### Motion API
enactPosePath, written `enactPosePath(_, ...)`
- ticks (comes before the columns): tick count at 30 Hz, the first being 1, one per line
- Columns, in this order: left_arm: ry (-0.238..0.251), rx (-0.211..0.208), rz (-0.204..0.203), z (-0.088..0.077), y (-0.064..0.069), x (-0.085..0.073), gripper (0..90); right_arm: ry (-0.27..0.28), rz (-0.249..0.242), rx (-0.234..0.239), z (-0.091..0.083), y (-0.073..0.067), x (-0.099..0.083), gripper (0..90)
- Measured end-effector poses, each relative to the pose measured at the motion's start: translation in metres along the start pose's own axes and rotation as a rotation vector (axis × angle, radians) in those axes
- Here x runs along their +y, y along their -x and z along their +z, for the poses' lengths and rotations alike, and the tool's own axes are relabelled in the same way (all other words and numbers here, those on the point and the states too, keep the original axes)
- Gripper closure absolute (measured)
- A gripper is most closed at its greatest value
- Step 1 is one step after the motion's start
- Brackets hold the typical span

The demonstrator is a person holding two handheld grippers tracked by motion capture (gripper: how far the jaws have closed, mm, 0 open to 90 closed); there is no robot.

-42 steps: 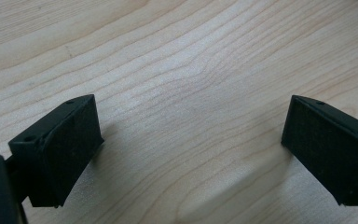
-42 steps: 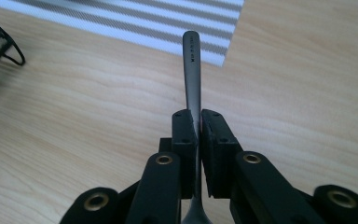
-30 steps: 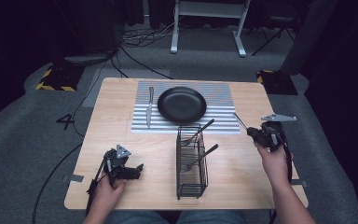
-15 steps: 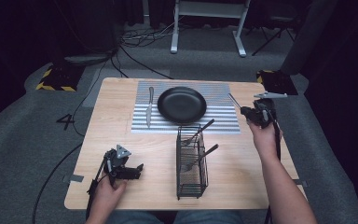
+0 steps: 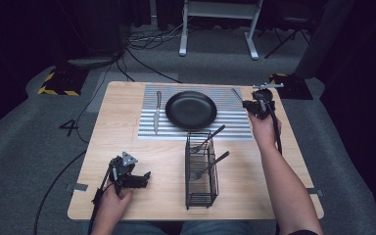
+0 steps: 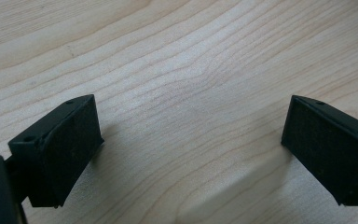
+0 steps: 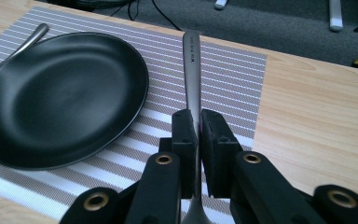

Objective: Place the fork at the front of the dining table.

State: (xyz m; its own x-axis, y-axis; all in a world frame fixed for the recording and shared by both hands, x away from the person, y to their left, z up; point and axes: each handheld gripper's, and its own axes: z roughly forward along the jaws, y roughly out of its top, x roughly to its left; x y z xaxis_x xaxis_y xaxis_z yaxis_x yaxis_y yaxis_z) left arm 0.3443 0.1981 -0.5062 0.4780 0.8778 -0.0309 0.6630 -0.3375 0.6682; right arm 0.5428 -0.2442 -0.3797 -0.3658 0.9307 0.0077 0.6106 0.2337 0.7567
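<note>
My right gripper (image 7: 198, 116) is shut on a silver utensil (image 7: 192, 65), whose handle points away over the striped placemat (image 7: 228, 79), just right of the black plate (image 7: 60, 98). From above, that gripper (image 5: 254, 104) hovers at the placemat's far right corner, the utensil (image 5: 236, 93) sticking out toward the back. A knife (image 5: 156, 111) lies left of the plate (image 5: 191, 109). My left gripper (image 5: 144, 177) rests near the front left of the table; its jaws (image 6: 191, 149) stand wide open over bare wood with nothing between them.
A black wire basket (image 5: 200, 169) stands in the middle of the table, in front of the placemat (image 5: 235, 128), with two utensils (image 5: 210, 138) leaning out of it. Bare wood (image 5: 293, 147) lies to its right. Cables and a stand sit on the floor beyond.
My right hand has carried the utensil away from the basket's right side toward the far right corner of the placemat. The left hand has stayed put.
</note>
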Motion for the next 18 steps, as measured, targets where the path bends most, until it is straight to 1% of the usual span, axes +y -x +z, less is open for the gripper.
enactPosePath(2, 0.0, 0.001, 0.0, 0.0, 0.0, 0.0, 4.7, 0.007, 0.007, -0.005, 0.007, 0.0, 0.003, 84.5)
enactPosePath(4, 0.0, 0.001, 0.0, 0.0, 0.0, 0.0, 4.6, -0.006, 0.034, -0.006, 0.014, 0.002, 0.007, 84.5)
enactPosePath(5, 0.0, 0.002, -0.001, 0.0, 0.0, 0.0, 4.7, -0.011, 0.038, -0.005, 0.017, 0.003, 0.007, 84.5)
enactPosePath(8, -0.001, 0.002, -0.002, 0.0, 0.0, 0.0, 4.6, -0.036, 0.031, -0.025, 0.027, 0.004, 0.01, 84.5)
enactPosePath(9, -0.001, 0.002, -0.002, 0.0, 0.0, 0.0, 4.6, -0.036, 0.031, -0.025, 0.027, 0.004, 0.01, 84.5)
enactPosePath(10, -0.001, 0.003, -0.002, 0.0, 0.0, 0.0, 4.6, -0.041, 0.024, -0.041, 0.033, 0.005, 0.009, 84.5)
enactPosePath(11, -0.001, 0.003, -0.002, 0.0, 0.0, 0.0, 4.6, -0.045, 0.03, -0.043, 0.036, 0.006, 0.009, 84.5)
enactPosePath(13, -0.001, 0.003, -0.002, 0.0, 0.0, 0.0, 4.6, -0.056, 0.061, -0.038, 0.044, 0.009, 0.005, 84.5)
enactPosePath(14, -0.001, 0.003, -0.002, 0.0, 0.0, 0.0, 4.6, -0.056, 0.061, -0.038, 0.044, 0.009, 0.005, 84.5)
enactPosePath(15, -0.001, 0.003, -0.004, 0.0, 0.0, 0.0, 4.6, -0.069, 0.085, -0.036, 0.05, 0.011, 0.002, 84.4)
enactPosePath(17, -0.001, 0.003, -0.004, 0.0, 0.0, 0.0, 4.6, -0.074, 0.093, -0.041, 0.056, 0.012, 0.001, 84.5)
enactPosePath(18, -0.001, 0.003, -0.004, 0.0, 0.0, 0.0, 4.6, -0.074, 0.093, -0.041, 0.056, 0.012, 0.001, 84.5)
